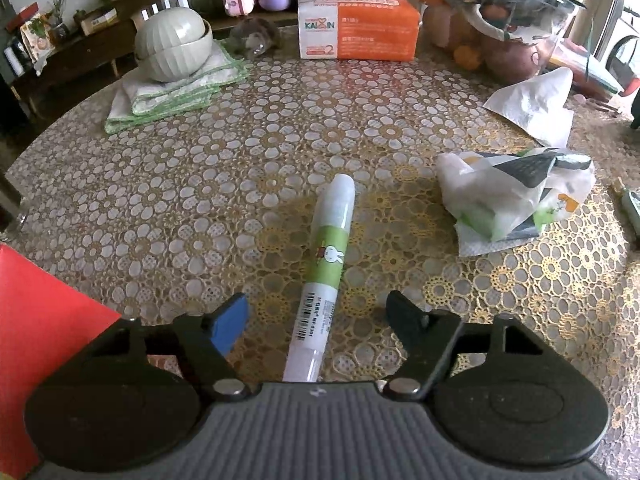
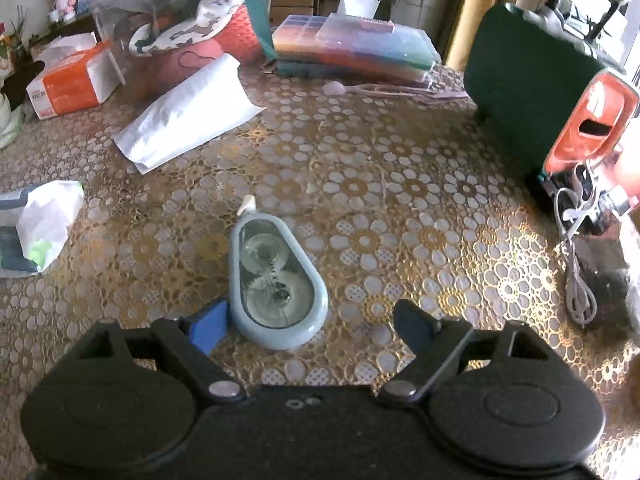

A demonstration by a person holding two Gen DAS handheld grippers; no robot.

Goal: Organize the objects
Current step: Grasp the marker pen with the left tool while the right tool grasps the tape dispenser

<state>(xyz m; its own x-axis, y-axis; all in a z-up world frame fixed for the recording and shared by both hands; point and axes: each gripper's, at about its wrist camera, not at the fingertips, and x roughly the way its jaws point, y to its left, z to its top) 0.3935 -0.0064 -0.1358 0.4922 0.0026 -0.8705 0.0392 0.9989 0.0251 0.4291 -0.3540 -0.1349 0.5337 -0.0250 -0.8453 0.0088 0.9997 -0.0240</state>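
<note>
left tool: my left tool (image 1: 316, 312) hangs low over the counter (image 1: 192, 200) with its fingers wide apart, gripping nothing.
glue stick: the glue stick (image 1: 326, 264) lies flat on the counter, its length running along the tool's line of sight, near end between the two fingers and passing under the tool body; neither finger touches it.
why so: i judge the tool is lined up along the stick so closing would pinch its barrel.
right tool: my right tool (image 2: 310, 322) is also spread apart and empty, low over the counter.
correction tape: the correction tape dispenser (image 2: 272, 276) lies flat, nozzle pointing away, its rounded end between the fingers but nearer the blue-padded one, just beside it; i cannot tell if they touch.
why so: off-centre, so i'd shift a little toward that side before closing.
nearby: a crumpled plastic bag (image 1: 516, 200) sits well right of the glue stick; a tissue pack (image 1: 356, 28) stands at the far edge.
</note>
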